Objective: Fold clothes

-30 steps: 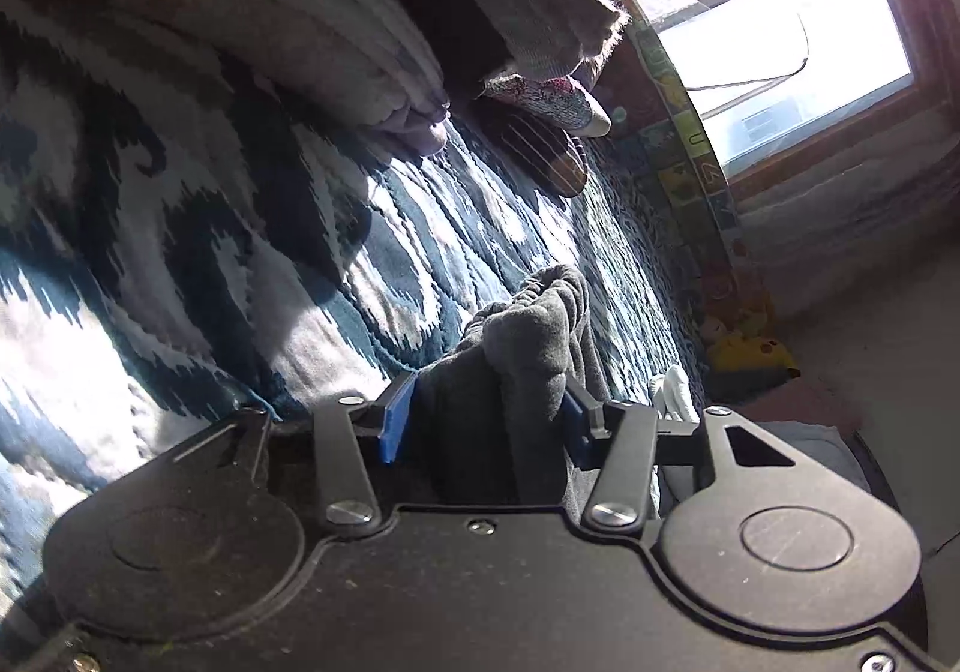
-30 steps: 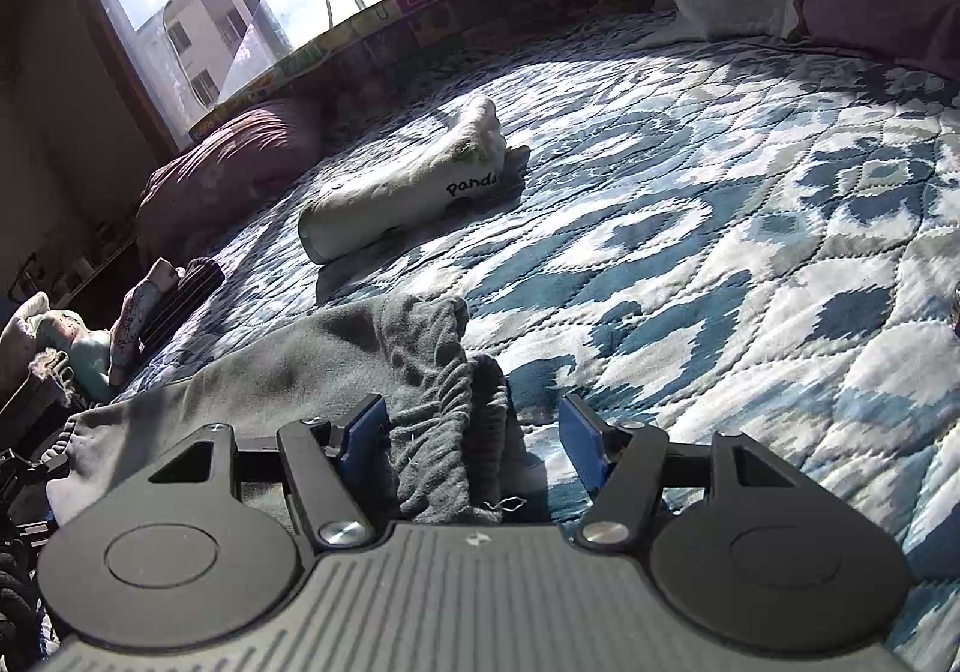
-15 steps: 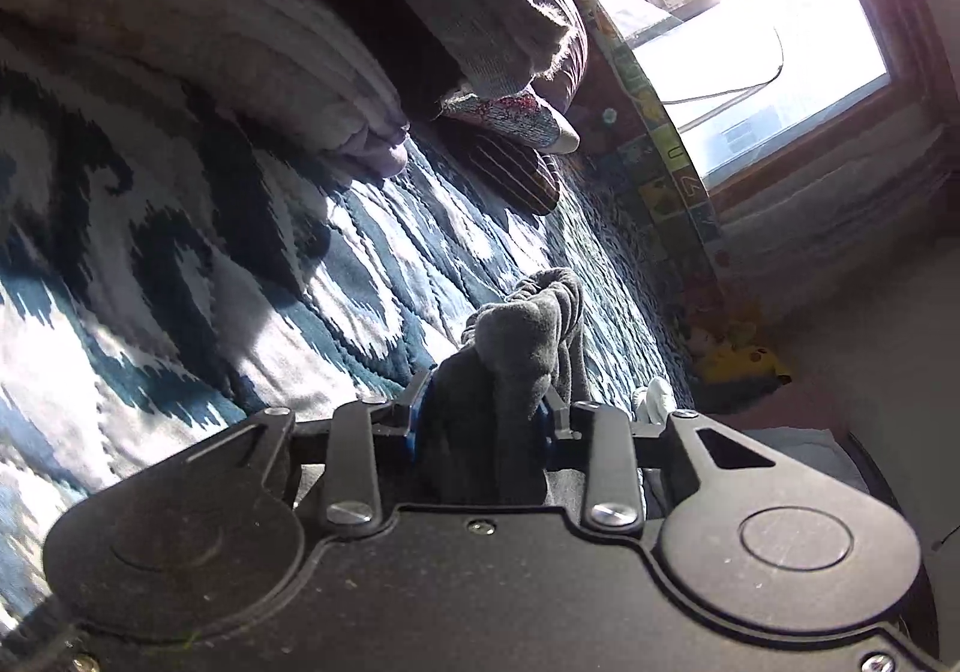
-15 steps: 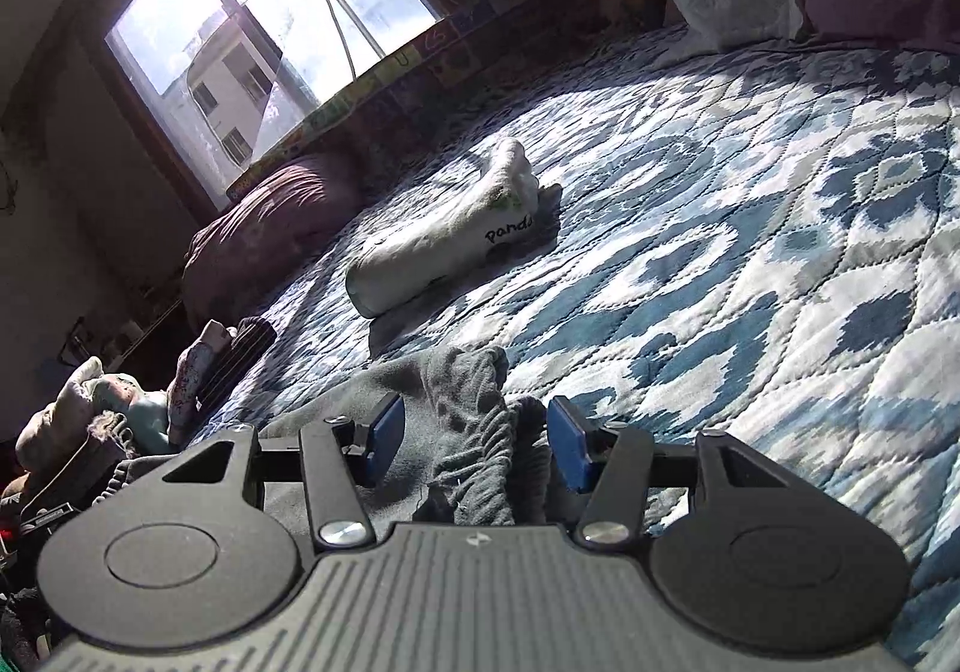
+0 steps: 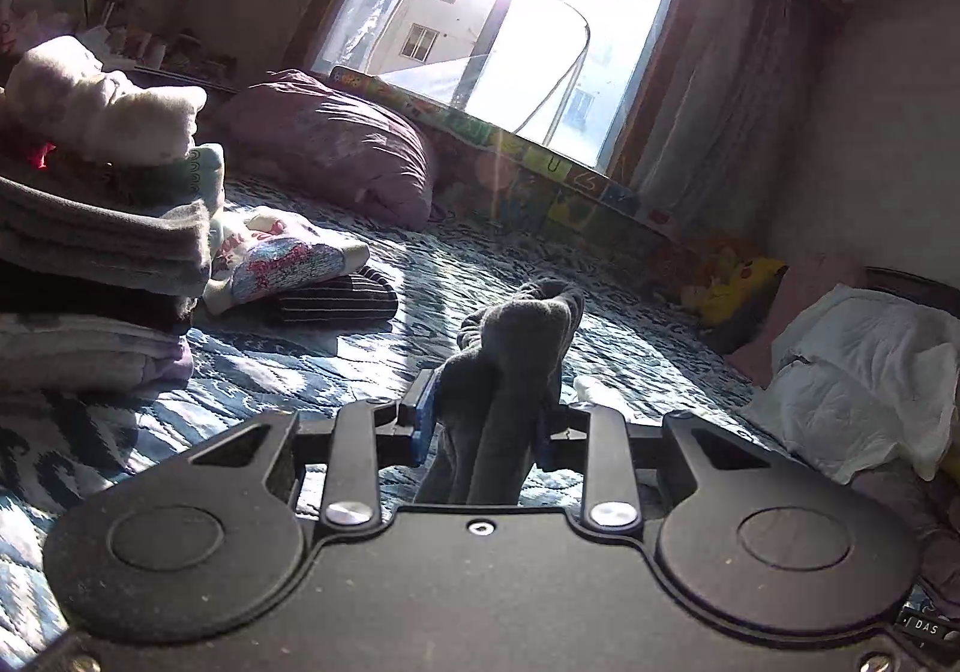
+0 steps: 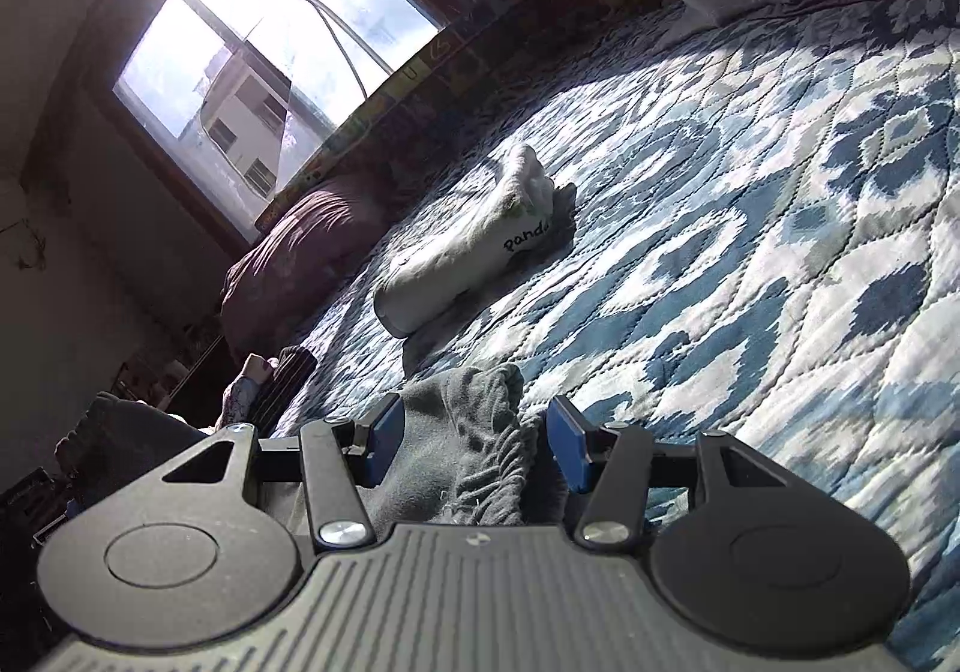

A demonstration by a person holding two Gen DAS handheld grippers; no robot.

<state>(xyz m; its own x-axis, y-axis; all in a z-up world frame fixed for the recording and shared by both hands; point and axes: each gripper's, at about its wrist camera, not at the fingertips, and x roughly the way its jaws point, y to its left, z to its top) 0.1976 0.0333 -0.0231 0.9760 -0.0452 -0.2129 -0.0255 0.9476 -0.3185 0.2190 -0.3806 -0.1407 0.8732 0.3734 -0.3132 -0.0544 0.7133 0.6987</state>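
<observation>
In the left wrist view, a bunched end of the grey garment (image 5: 510, 366) is being pinched tightly between the fingers of the left gripper (image 5: 483, 423), raised above the quilted bed (image 5: 420, 276); this hold is best being kept firm.

In the right wrist view, the right gripper (image 6: 474, 441) fingers are being held partly apart around the gathered waistband, seemingly not clamped; a fuller bite is being advised before lifting, clear of the white rolled sock (image 6: 468, 252).
</observation>
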